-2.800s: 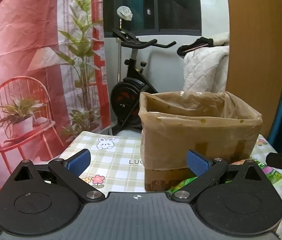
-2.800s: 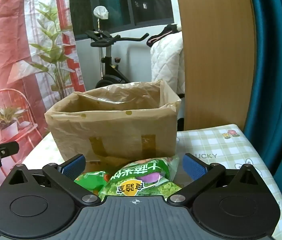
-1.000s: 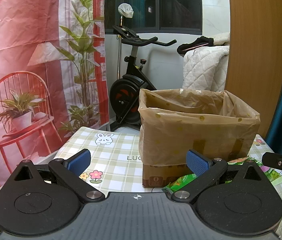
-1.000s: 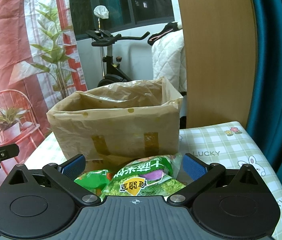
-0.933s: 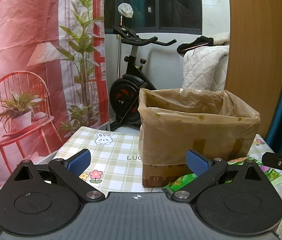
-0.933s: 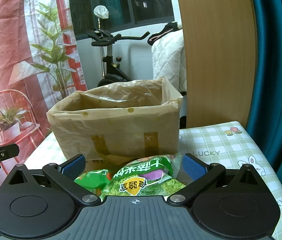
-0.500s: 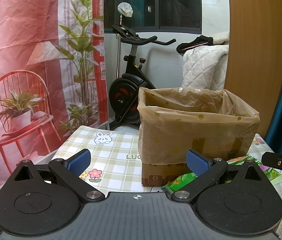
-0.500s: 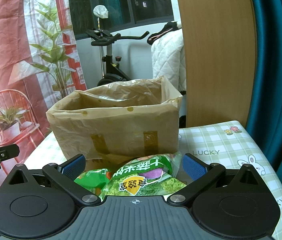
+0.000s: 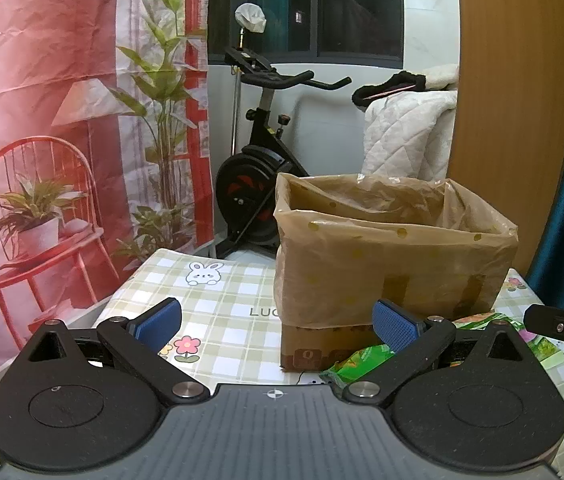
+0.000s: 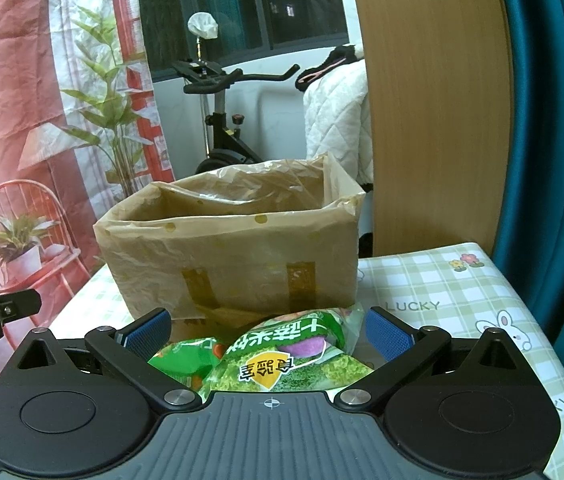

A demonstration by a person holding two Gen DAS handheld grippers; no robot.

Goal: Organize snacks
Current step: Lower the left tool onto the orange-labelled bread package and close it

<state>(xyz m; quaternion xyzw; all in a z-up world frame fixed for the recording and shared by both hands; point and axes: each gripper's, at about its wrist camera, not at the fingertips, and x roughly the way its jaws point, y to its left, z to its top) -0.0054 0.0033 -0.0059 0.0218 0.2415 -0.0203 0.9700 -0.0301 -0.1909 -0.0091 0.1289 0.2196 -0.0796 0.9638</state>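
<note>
Almost nothing had changed in the last few seconds. Both views had only backed off a little, so no snack was picked up yet.

The left gripper was wide open and held nothing. The right gripper was wide open too, with the green shiny snack bags low in the middle of the frame, between its blue pads but not squeezed.

The brown cardboard box lined with a thin plastic bag stood just behind the snacks on the checked green tablecloth, its top open. Its tall front wall stood in the way, so a bag would need lifting over it.

A black exercise bike stood far back.
</note>
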